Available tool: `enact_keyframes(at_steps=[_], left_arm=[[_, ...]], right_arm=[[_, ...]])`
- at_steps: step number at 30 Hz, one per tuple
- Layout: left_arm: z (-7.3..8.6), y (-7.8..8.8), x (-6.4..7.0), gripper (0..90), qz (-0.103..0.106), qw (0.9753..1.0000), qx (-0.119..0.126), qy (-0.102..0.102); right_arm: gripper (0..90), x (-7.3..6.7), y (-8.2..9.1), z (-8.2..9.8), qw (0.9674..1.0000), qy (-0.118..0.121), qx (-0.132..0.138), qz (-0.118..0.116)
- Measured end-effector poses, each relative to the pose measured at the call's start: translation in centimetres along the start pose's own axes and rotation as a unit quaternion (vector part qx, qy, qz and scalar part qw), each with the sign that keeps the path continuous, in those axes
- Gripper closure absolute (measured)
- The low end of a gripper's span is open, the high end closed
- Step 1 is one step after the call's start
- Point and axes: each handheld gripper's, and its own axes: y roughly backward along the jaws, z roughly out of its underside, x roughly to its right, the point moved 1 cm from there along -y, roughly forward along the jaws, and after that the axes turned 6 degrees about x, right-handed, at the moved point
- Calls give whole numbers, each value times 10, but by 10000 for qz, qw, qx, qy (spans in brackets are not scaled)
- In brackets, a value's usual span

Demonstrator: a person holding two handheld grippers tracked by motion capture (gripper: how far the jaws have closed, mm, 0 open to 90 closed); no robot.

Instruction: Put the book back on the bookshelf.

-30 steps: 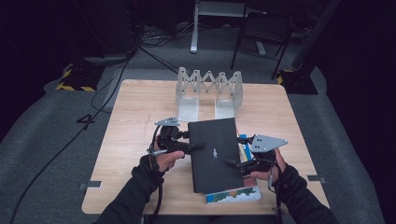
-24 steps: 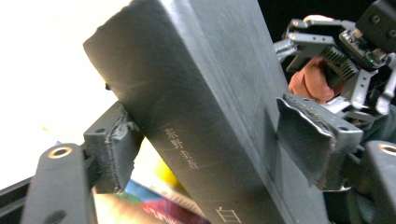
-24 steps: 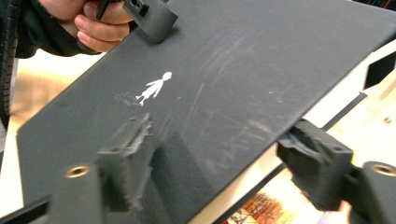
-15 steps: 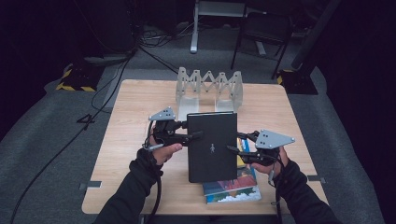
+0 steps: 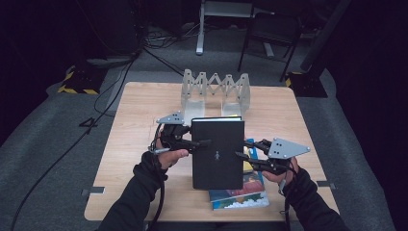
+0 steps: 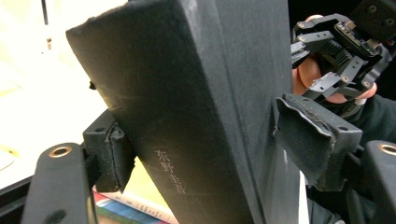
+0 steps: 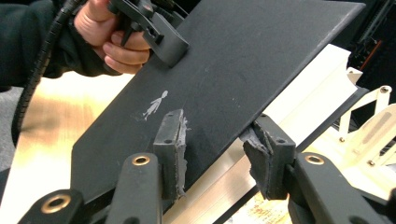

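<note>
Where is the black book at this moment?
In the high view the black book is mid-table between the left tongs and right tongs, above the colourful book, before the white rack.

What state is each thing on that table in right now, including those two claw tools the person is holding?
Black book: closed, lifted and tilted, held at both side edges.
Left gripper: jaws astride the book's spine edge, just opening slightly.
Right gripper: jaws closing on the book's page edge.
Colourful book: closed, lying flat on the table.
White folding rack: expanded, standing upright, slots empty.
</note>
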Motion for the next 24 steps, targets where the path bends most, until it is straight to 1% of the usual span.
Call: enact_keyframes(at_steps=[3,4,6,7,8,9,10,11,13,15,16,17,18,19,20,21,22,23,24], left_arm=[[0,7,4,290,204,9995,93,-204],[1,11,6,314,310,9990,134,-308],[3,16,8,352,451,9981,219,-353],[4,20,8,365,560,9972,268,-407],[4,22,10,378,620,9966,276,-465],[4,24,13,386,593,9965,242,-544],[4,24,13,378,593,9965,242,-544],[4,24,15,378,531,9967,224,-563],[5,21,18,342,299,9981,191,-501],[7,20,20,303,215,9984,177,-490],[7,19,20,295,226,9986,187,-431],[7,19,20,286,226,9986,187,-431],[7,17,18,274,212,9992,149,-293],[8,16,18,258,190,9994,133,-238],[8,14,16,235,134,9997,80,-176],[10,11,15,205,83,9999,-27,-111],[10,11,15,188,83,9999,-27,-111],[12,9,13,188,37,9999,-96,-118],[14,6,11,171,54,9999,-133,-38]], right_arm=[[599,-1,2,-1,9999,63,-10,-80],[600,-2,3,-1,9999,83,-4,-87],[603,-5,5,-2,9998,144,-1,-108],[605,-6,5,-3,9997,206,19,-124],[610,-9,6,-4,9995,277,34,-131],[615,-11,7,-4,9994,318,44,-140],[615,-11,7,-4,9994,318,44,-140],[622,-14,9,-6,9990,417,75,-152],[632,-18,12,-5,9986,477,112,-199],[636,-21,13,-6,9979,587,126,-225],[636,-23,14,-7,9976,636,138,-217],[637,-26,14,-8,9972,694,144,-217],[637,-28,15,-9,9968,761,151,-212],[637,-30,15,-10,9963,820,168,-216],[638,-31,15,-11,9960,848,168,-211],[638,-33,14,-11,9957,877,178,-234],[638,-33,14,-11,9957,877,178,-234],[638,-34,14,-12,9956,886,208,-238],[637,-35,14,-13,9956,872,220,-245]])
